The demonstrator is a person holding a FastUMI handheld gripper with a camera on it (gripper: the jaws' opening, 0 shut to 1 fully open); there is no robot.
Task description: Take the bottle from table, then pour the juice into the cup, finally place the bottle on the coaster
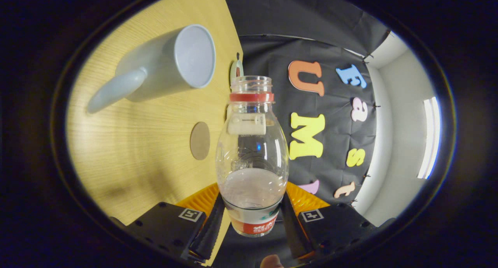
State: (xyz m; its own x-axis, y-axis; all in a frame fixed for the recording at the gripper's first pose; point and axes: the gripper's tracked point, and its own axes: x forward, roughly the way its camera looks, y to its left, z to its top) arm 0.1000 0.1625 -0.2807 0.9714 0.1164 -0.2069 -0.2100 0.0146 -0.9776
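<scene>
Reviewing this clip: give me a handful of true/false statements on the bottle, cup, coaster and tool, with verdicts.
1. The tool is shut on the bottle. True.
2. The bottle has its cap on. False: the neck is open, with just a red ring below the thread.
3. The cup is full of juice. False: its inside looks empty.
4. The round coaster on the table has nothing on it. True.
5. The bottle stands on the coaster. False: it is held between the fingers, off the table.
</scene>
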